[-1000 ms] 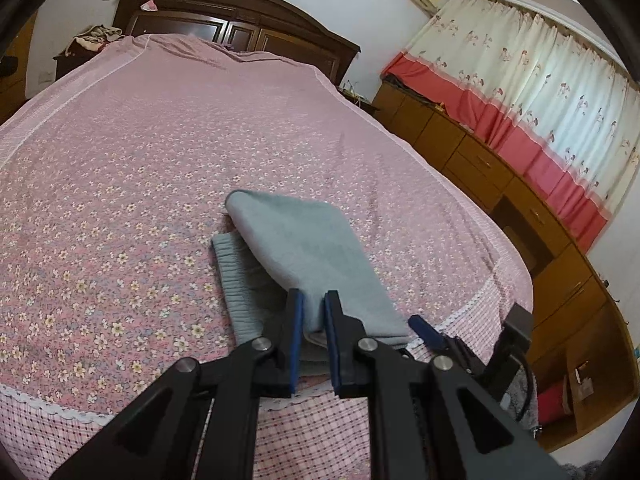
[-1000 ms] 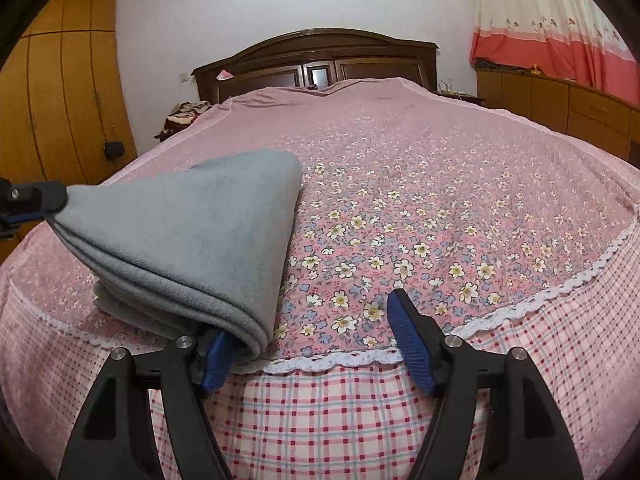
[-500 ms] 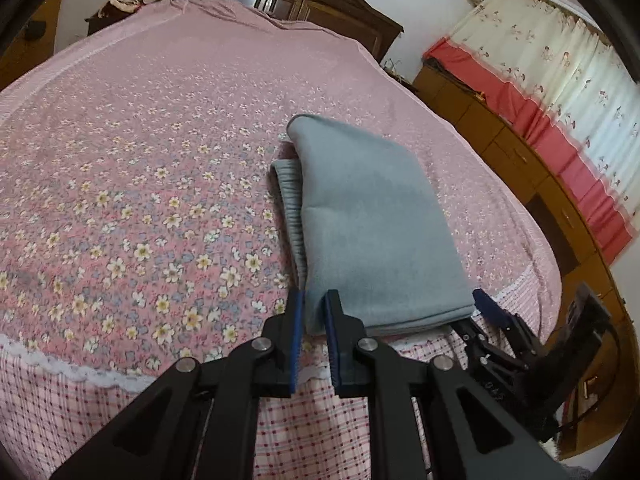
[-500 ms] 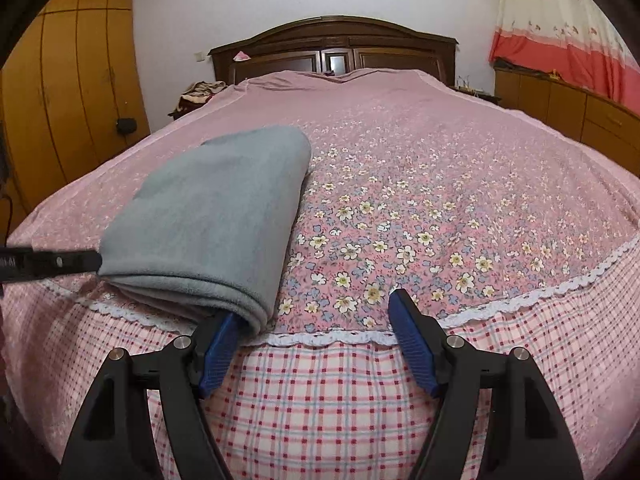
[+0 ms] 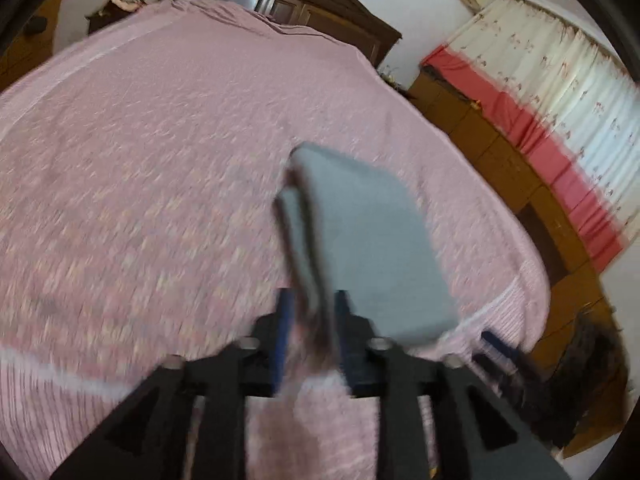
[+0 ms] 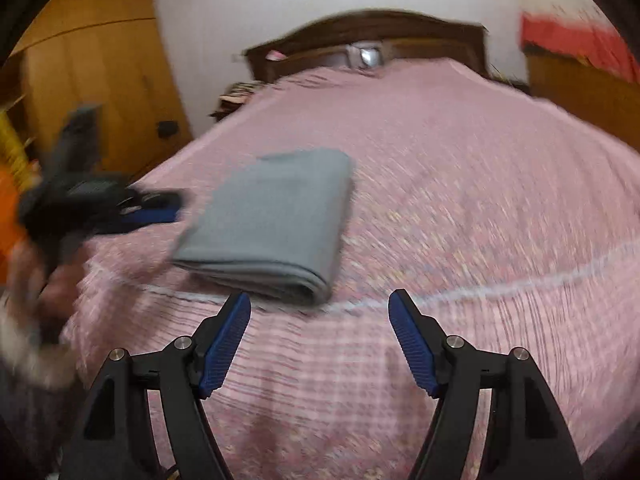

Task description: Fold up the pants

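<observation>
Since a second ago, the folded grey pants (image 6: 272,220) have gone from hanging lifted at their near end to lying flat on the pink floral bedspread (image 6: 480,208), and both grippers have drawn back from them.

Left gripper (image 5: 310,328): jaws opening; in its own blurred view the pants' near edge seems to sit between the blue pads, yet the right wrist view shows that gripper at nine o'clock of the bundle, clear of the cloth.

Right gripper (image 6: 319,340): jaws spread wide, nothing between them, the pants just beyond at twelve o'clock.

The bundle lies compact near the bed's foot edge, so I judge the folding essentially finished, with perhaps only a smoothing left.

No brand, label or writing is readable; blur hides fine detail.
</observation>
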